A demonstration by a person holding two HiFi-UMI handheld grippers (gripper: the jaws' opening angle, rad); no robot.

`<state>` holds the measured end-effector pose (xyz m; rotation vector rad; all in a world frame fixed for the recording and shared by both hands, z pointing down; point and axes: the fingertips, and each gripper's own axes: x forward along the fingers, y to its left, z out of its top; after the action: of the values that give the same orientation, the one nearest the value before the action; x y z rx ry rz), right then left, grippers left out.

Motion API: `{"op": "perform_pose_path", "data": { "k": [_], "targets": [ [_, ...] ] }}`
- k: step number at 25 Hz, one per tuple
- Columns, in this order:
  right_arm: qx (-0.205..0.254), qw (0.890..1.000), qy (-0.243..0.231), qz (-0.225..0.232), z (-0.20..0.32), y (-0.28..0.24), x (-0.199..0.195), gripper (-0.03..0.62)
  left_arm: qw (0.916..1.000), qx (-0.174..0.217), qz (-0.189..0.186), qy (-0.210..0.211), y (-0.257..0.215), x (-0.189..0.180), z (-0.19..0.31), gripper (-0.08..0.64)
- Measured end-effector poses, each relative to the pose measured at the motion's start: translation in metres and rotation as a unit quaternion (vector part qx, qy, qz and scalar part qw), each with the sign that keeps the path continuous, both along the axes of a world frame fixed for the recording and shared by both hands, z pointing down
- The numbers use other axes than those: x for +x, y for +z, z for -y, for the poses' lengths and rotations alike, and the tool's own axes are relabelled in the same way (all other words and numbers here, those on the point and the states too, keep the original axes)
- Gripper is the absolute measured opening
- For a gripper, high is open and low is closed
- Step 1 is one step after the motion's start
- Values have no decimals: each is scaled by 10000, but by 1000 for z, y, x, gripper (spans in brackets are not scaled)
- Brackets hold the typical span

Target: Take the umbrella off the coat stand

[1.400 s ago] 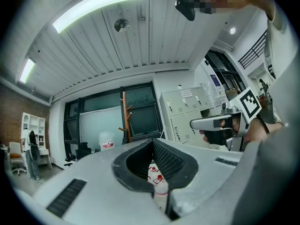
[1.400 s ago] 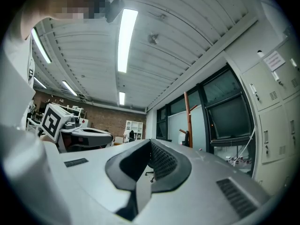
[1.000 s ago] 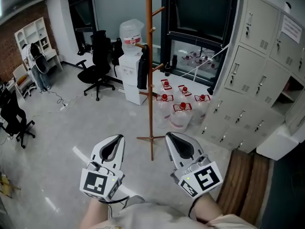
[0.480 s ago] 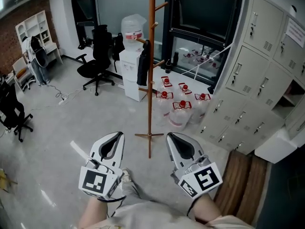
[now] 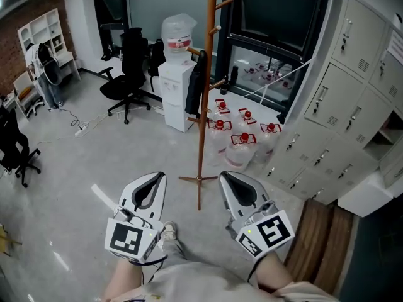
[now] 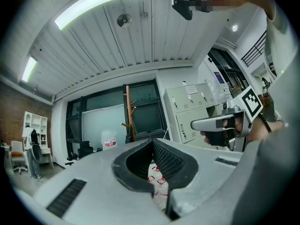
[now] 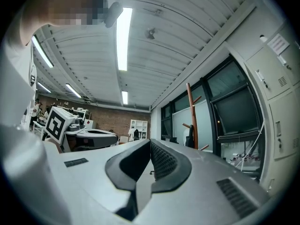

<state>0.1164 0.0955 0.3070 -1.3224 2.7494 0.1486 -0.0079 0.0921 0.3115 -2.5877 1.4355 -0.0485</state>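
Note:
A tall brown wooden coat stand (image 5: 205,106) rises from the grey floor ahead of me. A black folded umbrella (image 5: 194,91) hangs from one of its pegs on the left side. My left gripper (image 5: 155,178) and right gripper (image 5: 227,178) are held side by side short of the stand's base, both shut with nothing in them. The stand (image 6: 127,118) shows far off beyond the shut jaws in the left gripper view. In the right gripper view the stand (image 7: 192,118) carries the dark umbrella (image 7: 189,138), well beyond my right gripper (image 7: 150,143).
A white water dispenser (image 5: 174,93) stands left of the coat stand. Several water jugs (image 5: 243,148) sit on the floor to its right. Grey lockers (image 5: 343,112) line the right side, and black office chairs (image 5: 129,83) stand at the left.
I have stepped toward the coat stand, which now sits a little nearer and further right in the head view. Both grippers stay shut and empty.

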Motion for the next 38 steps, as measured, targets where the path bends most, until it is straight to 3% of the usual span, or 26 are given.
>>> {"op": "perform_pose_path", "data": {
  "k": [6,12,20,38],
  "targets": [
    [-55,9999,106,-112,41,3,-19,8,9999,-15,-28,126,0,-18,48,8],
    [165,9987,406,272,88,-11,-28,8,9996,-18,-28,288,2,-39,99,8],
    [37,9975,709,71,161,-1,-62,8,9986,-134,-35,513,14,-72,173,8],
    [-84,9914,1306,-40,292,-18,-102,8,9924,-181,41,1214,-8,-98,319,8]
  ]
}}
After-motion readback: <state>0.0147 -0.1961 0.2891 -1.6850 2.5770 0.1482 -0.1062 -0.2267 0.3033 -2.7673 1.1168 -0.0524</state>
